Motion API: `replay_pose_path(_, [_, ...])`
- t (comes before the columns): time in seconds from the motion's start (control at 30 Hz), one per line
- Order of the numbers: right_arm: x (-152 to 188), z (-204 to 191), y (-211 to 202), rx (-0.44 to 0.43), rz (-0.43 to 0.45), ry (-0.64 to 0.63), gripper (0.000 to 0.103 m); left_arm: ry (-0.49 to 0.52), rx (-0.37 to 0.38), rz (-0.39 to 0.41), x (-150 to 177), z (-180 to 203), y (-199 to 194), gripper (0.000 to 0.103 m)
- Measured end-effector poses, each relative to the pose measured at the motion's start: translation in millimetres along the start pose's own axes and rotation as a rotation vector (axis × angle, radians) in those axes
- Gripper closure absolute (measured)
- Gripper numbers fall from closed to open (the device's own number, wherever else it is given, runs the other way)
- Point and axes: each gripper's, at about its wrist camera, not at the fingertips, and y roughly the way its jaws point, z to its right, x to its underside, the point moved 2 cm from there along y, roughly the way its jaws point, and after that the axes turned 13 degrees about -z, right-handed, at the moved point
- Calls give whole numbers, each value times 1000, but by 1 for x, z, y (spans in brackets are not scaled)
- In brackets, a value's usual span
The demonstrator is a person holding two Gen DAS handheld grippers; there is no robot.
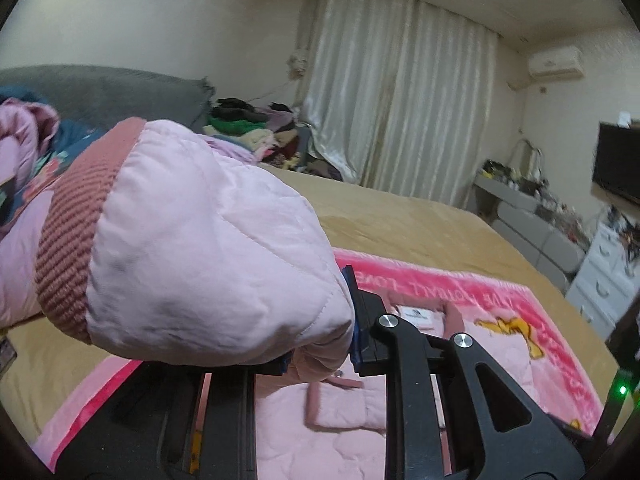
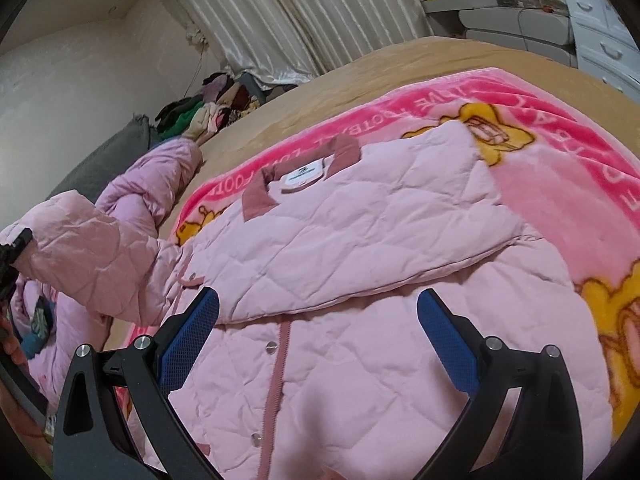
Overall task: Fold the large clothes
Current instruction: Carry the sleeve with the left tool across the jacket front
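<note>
A pale pink quilted jacket (image 2: 360,240) with a dusty-rose collar (image 2: 256,200) lies front up on a pink cartoon blanket (image 2: 560,152). One sleeve is folded across its chest. My left gripper (image 1: 320,356) is shut on the other sleeve (image 1: 208,248), near its ribbed rose cuff (image 1: 72,232), and holds it up off the bed. The puffed fabric hides the left finger. In the right wrist view this raised sleeve (image 2: 92,256) stretches out to the left of the body. My right gripper (image 2: 318,294) hovers open over the jacket's front placket, nothing between its blue pads (image 2: 192,340).
The blanket lies on a tan bed cover (image 2: 360,68). A second pink garment (image 2: 160,176) and a pile of clothes (image 2: 208,108) lie toward the grey headboard (image 1: 120,92). Curtains (image 1: 400,100), a cluttered desk (image 1: 520,196), white drawers (image 1: 604,276) and a dark screen (image 1: 618,160) line the room's far side.
</note>
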Motion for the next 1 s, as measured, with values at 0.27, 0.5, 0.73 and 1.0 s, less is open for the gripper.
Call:
replay_pose_path(0.27, [0, 30, -8, -20, 8, 69, 4, 120, 56, -46, 13, 52, 23, 90])
replay_pose_path(0.5, [-3, 51, -18, -34, 23, 108, 4, 201, 65, -111, 34, 94, 43, 90])
replay_pose_path(0.73, [-4, 71, -29, -37, 39, 139, 4, 298, 55, -145, 55, 131, 51, 90])
replay_pose_path(1.0, [-3, 87, -39, -31, 57, 172, 4, 388, 37, -194, 76, 161, 68, 89])
